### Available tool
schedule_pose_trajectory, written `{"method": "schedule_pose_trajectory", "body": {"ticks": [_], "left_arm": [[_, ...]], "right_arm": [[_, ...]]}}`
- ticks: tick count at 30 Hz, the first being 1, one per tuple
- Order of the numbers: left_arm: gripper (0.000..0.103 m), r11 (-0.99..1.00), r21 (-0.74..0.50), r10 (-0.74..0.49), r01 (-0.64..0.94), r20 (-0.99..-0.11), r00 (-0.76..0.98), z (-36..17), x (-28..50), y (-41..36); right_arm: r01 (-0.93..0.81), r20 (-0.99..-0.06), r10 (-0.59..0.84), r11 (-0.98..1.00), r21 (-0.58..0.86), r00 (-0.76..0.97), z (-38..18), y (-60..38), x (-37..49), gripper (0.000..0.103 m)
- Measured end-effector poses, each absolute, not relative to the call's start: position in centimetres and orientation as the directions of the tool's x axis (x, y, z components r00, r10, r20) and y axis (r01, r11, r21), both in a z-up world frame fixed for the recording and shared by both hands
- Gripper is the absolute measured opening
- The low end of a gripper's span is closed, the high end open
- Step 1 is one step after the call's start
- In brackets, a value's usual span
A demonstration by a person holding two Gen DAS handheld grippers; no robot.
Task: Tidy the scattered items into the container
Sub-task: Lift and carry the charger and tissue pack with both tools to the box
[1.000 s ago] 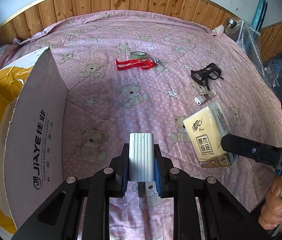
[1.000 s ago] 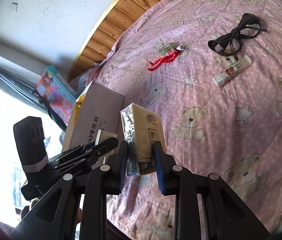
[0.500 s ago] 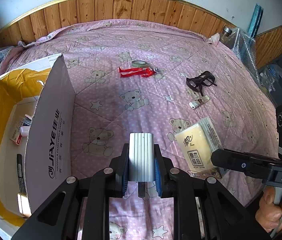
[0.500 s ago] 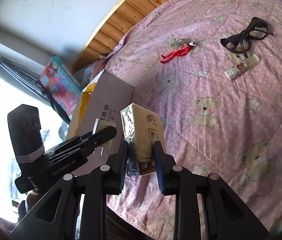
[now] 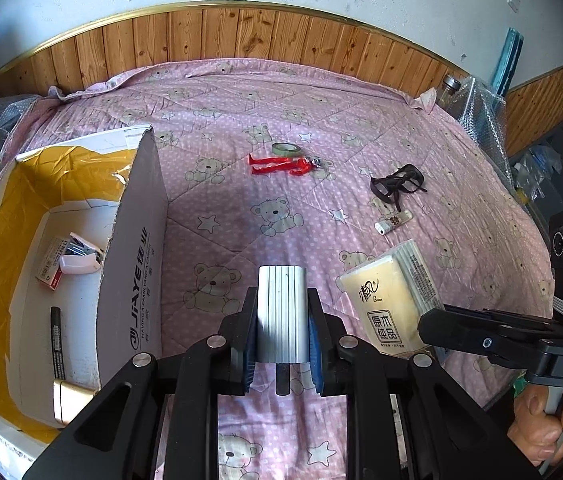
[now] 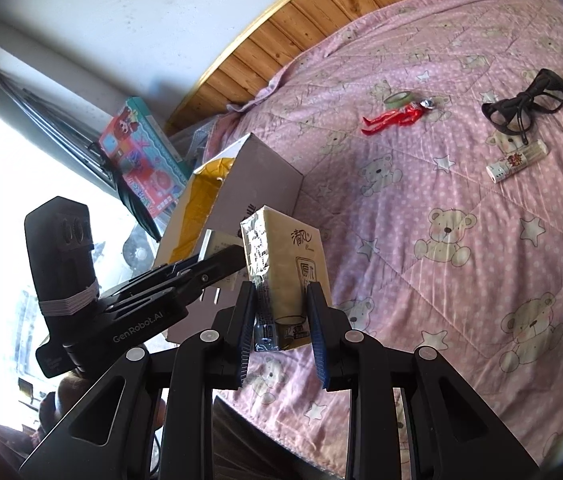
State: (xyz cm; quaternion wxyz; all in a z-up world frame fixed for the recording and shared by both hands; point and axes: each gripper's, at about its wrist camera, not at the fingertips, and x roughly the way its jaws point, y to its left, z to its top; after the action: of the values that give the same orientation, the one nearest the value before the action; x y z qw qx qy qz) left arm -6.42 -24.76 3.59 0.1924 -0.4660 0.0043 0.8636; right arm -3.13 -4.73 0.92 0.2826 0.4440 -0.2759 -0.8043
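Left gripper clamped on a ribbed silver block above the pink quilt beside the open cardboard box, right gripper clamped on a tissue pack nearby.

The cardboard box carries on its white outer wall a round logo, then "JiAYE" with the Chinese characters 佳业, and beneath it a smaller line, "HAVING A FAMILY AND A CAREER". The tissue pack shows the brush-script brand 清风 with a tiny word under it, too small to read, and a framed block reading 原木纯品. The right claw bears "DAS" in white on its body. In the right wrist view the left claw reads "GenRobot.AI" along its side. Print on the small cards inside the box is too small to read.
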Motion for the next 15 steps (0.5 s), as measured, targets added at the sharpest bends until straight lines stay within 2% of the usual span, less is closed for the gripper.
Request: {"method": "schedule_pose_trajectory", "body": {"ticks": [15], "left_arm": [[0.022,-0.924,-0.217,0.36,-0.315,-0.772,-0.524,5.2,-5.6,-27.2]], "right_arm": [[0.285,-0.552,-0.707,-0.694,0.661,-0.441,3.4,-7.0,-2.8,0.027]]}}
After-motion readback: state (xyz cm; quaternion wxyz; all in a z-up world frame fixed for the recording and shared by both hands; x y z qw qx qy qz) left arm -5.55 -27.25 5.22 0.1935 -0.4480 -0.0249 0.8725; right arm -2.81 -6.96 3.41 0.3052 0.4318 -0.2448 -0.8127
